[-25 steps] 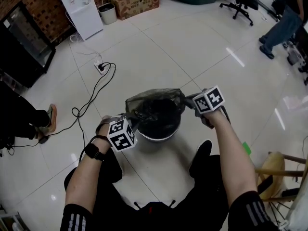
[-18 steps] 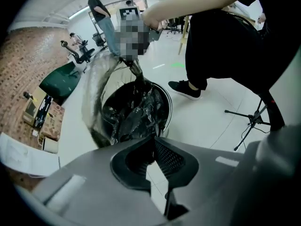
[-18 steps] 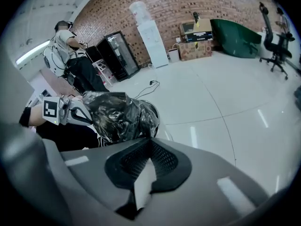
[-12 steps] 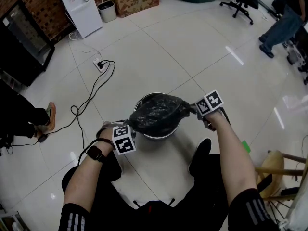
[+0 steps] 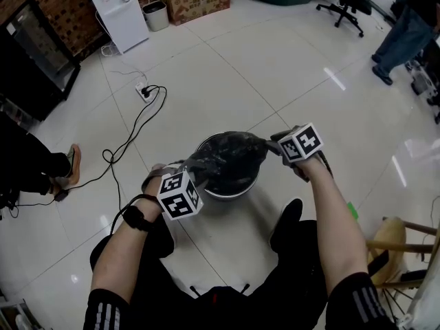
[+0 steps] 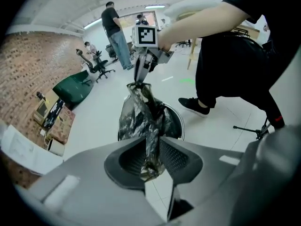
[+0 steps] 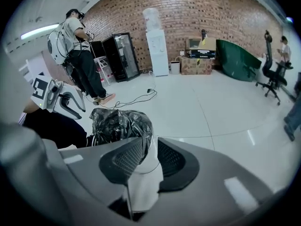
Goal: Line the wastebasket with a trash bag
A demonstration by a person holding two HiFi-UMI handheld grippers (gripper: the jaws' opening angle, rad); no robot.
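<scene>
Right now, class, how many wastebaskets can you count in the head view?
2. One metal wastebasket stands mid-floor, with the black trash bag held over it; a small grey one stands beside the water dispenser. Others may be hidden.

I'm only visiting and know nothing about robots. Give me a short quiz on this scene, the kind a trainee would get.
1. True or false: the black trash bag lies flat on the floor beside the wastebasket.
2. What is between the left claw's jaws? A) a cable B) the trash bag C) nothing
3. Fill in: the white water dispenser stands against a ___ wall.
Key: 1 false, it is bunched over the wastebasket's mouth. 2 B; those jaws have just been opening. 3 brick.
</scene>
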